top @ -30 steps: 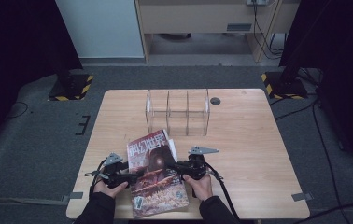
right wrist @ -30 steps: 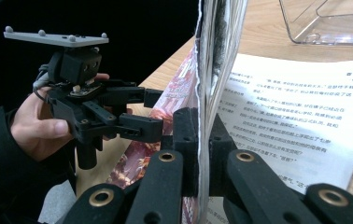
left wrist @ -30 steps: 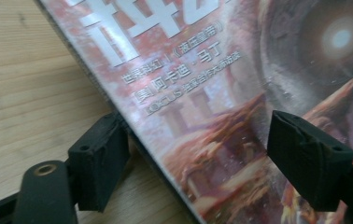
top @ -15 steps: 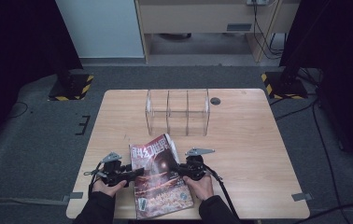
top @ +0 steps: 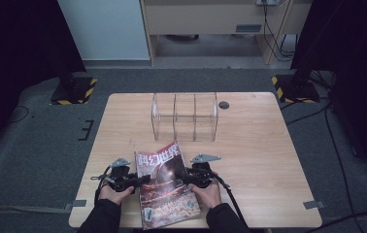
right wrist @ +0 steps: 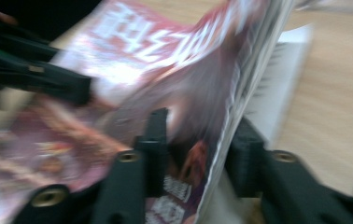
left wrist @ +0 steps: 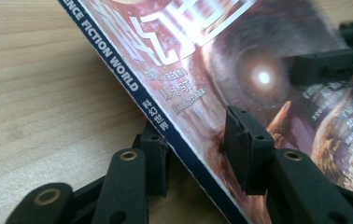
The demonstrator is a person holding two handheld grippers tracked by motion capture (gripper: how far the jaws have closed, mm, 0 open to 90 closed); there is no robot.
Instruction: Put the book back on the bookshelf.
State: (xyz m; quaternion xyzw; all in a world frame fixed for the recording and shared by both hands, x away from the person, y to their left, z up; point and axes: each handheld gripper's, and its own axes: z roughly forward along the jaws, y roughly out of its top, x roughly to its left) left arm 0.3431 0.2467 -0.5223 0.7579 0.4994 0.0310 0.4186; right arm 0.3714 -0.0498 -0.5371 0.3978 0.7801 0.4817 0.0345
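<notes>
A red science-fiction magazine (top: 164, 187) lies cover up at the table's front edge, between my two grippers. My left gripper (top: 140, 179) has just been closing its jaws. In the left gripper view they straddle the blue spine of the magazine (left wrist: 212, 60), one jaw under it and one over the cover, and do not pinch it. My left gripper (left wrist: 200, 149) stays open. My right gripper (top: 184, 174) has just been opening its jaws. In the blurred right gripper view the magazine (right wrist: 165, 60) shows its raised page edge loose between the jaws of my right gripper (right wrist: 200, 144).
A clear plastic organizer (top: 184, 116) with three compartments stands at the middle back of the wooden table (top: 259, 145). A round cable hole (top: 224, 105) sits to its right. Bare wood lies to both sides of the magazine.
The magazine has settled flatter and slightly nearer the front edge. The left jaws have narrowed around its spine, and the right jaws have parted from its page edge. Both hands stayed put.
</notes>
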